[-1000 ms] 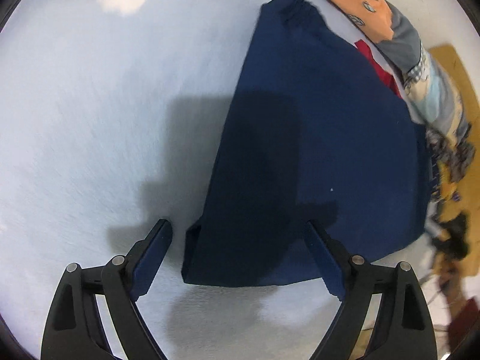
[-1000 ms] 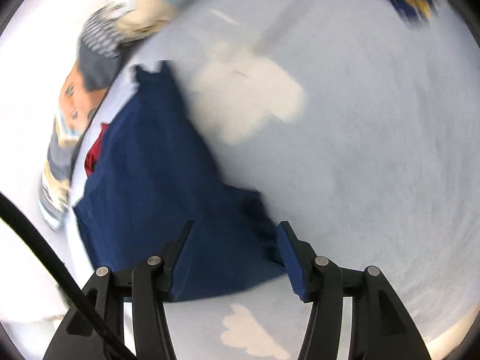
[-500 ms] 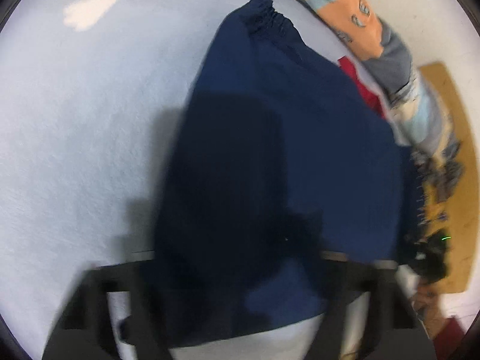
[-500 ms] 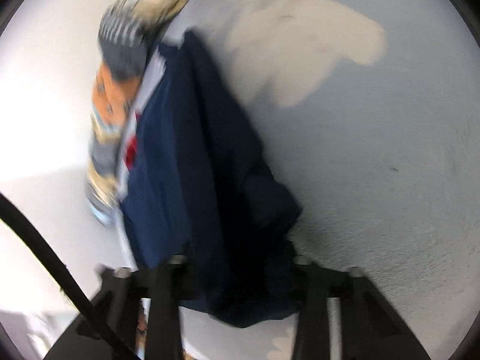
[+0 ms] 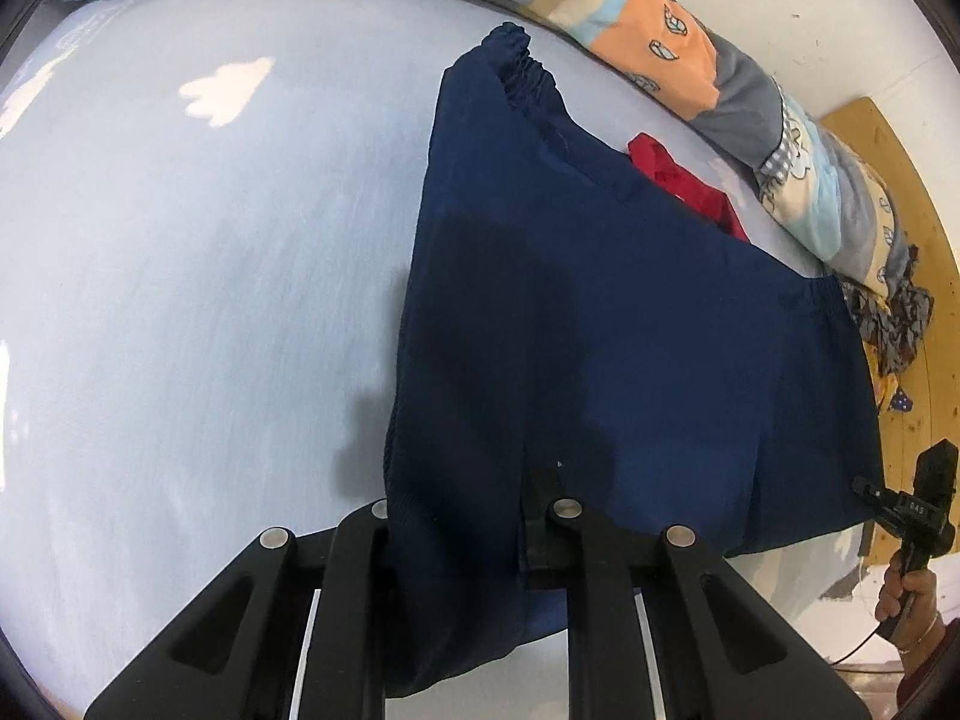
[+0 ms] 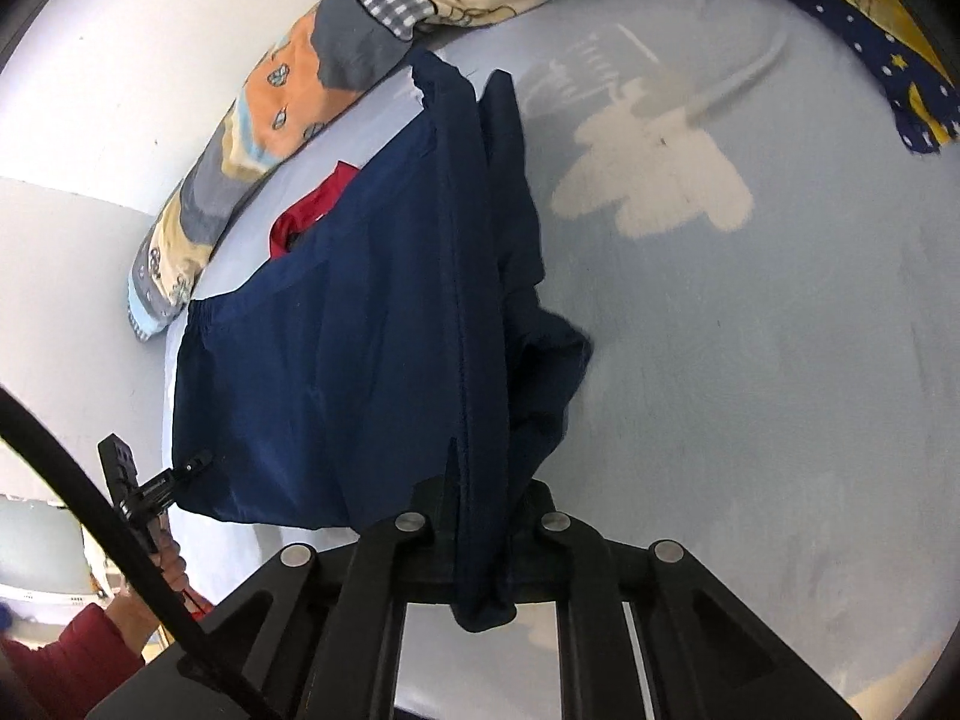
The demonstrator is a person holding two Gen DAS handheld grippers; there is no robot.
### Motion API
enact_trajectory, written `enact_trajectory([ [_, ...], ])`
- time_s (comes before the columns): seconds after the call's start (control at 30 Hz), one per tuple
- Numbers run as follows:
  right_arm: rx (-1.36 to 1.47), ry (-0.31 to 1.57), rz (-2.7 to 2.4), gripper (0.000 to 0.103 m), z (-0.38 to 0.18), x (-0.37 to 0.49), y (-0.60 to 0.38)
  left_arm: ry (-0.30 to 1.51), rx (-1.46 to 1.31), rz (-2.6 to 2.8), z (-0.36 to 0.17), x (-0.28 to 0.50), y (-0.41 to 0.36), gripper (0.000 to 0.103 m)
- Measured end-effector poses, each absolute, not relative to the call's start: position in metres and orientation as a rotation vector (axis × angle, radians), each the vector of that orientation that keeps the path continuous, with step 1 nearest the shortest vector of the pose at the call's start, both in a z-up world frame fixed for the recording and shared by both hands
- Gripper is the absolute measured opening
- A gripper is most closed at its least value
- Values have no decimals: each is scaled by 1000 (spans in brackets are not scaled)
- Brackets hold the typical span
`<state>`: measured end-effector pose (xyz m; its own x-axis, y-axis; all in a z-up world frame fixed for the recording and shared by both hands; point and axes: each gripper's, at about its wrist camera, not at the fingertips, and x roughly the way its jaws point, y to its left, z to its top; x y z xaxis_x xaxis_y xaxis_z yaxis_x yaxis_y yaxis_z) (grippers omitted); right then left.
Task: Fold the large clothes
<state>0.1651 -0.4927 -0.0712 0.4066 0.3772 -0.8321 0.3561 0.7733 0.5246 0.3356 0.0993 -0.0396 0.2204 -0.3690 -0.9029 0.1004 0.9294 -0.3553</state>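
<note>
A large navy garment (image 5: 600, 300) with an elastic waistband lies spread on the light blue sheet (image 5: 180, 300). Its near edge is raised off the sheet. My left gripper (image 5: 462, 498) has its jaws closing on a bunch of that edge, and the cloth drapes over the left finger. In the right wrist view the same garment (image 6: 360, 330) hangs in folds. My right gripper (image 6: 483, 498) is closing tight on its gathered corner. Each view shows the other gripper at the garment's far corner: the right gripper (image 5: 900, 504) and the left gripper (image 6: 150, 486).
A red cloth (image 5: 684, 186) peeks out behind the waistband. A patchwork quilt roll (image 5: 660, 36) runs along the wall. A wooden board (image 5: 912, 360) stands to the right. A starred blue-and-yellow cloth (image 6: 888, 42) lies at the sheet's far corner. A hand (image 5: 906, 600) holds the right gripper.
Both grippers went from open around the garment's near edge to shut on it. Both have risen, pulling that edge up from the sheet.
</note>
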Motion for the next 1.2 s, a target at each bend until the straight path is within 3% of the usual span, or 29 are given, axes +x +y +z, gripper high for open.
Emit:
enact_trajectory([
  [0.13,766,1218,-18,8,-83,140,-495,1357,-246,-318,-51,310,114,17],
  [0.2,800,1262,-83,18,-97,130,-500,1415,-214,-241,-67,303,123,30],
  [0.23,758,1306,-148,25,-102,124,-503,1429,-181,-190,-71,300,129,42],
  [0.27,700,1336,-211,34,-101,122,-505,1407,-140,-136,-69,298,137,48],
  [0.3,652,1342,-252,36,-97,124,-508,1372,-100,-94,-62,297,143,49],
  [0.47,434,1185,-249,36,-47,162,-495,1176,36,-62,-14,307,136,50],
  [0.63,462,1134,-124,36,-60,261,-480,1086,148,-239,-12,356,52,50],
  [0.8,472,1164,-199,35,-102,333,-498,1158,222,-263,-69,426,-1,49],
  [0.9,511,1297,-201,28,-141,355,-509,1247,196,-253,-101,452,5,48],
  [1.07,482,1333,-184,29,-118,361,-504,1256,228,-263,-83,450,-2,48],
  [1.13,434,1307,-150,35,-96,341,-487,1224,193,-275,-63,426,6,53],
  [1.17,411,1291,-141,50,-85,324,-476,1216,202,-266,-58,414,10,58],
  [1.2,385,1291,-131,56,-79,308,-466,1200,210,-257,-51,395,14,59],
])
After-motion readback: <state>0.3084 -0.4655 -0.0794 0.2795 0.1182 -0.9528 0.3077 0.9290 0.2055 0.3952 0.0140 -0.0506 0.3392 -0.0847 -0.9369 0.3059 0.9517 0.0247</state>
